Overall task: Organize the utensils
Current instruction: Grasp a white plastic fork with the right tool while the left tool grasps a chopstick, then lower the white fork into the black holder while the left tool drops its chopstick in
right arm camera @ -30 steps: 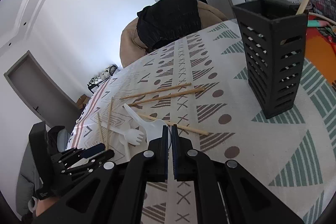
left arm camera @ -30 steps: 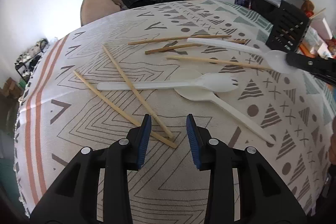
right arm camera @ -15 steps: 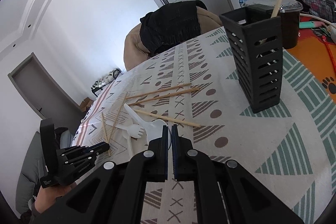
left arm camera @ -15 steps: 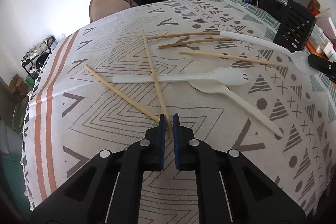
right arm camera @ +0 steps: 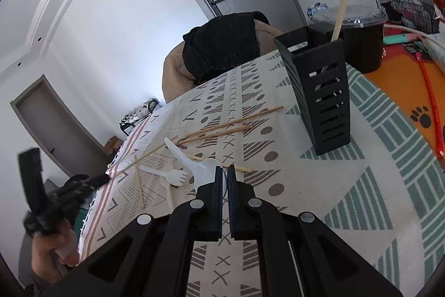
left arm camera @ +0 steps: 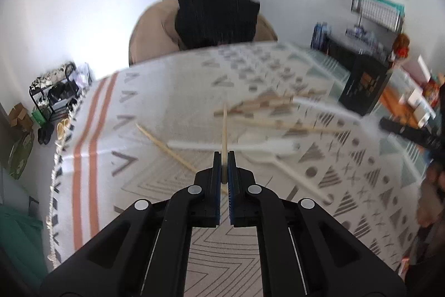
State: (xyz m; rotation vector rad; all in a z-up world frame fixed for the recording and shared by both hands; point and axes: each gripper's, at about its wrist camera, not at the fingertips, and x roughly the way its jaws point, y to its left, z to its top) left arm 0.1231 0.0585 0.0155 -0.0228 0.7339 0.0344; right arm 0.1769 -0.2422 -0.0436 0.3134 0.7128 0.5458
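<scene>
The left gripper has its jaws clamped on one end of a pale wooden chopstick. The stick is thin, straight and plain, and it projects forward from the jaws, off the worktop, which carries a patterned cloth of grey triangles, zigzags and orange stripes. This view is blurred, so finer detail of the stick cannot be read.

The right gripper has its jaws pressed together on the bowl end of a white plastic spoon. The spoon is translucent white, and its handle runs away from the jaws toward the far left. Whether the handle tip touches the cloth cannot be told.

The landmark is the black slotted holder, which stands upright on the worktop. One chopstick already stands in it, leaning out of its top. Left of the holder, several loose chopsticks lie flat on the cloth. Farther left of the holder lies a white plastic fork, near the right gripper. The held spoon is in front and left of the holder, apart from it. The held chopstick is well apart from the holder, at the far left side.

The left gripper points moderately downward at the cloth, and a hand grips its handle. The right gripper also tilts downward, aimed left of the holder.
</scene>
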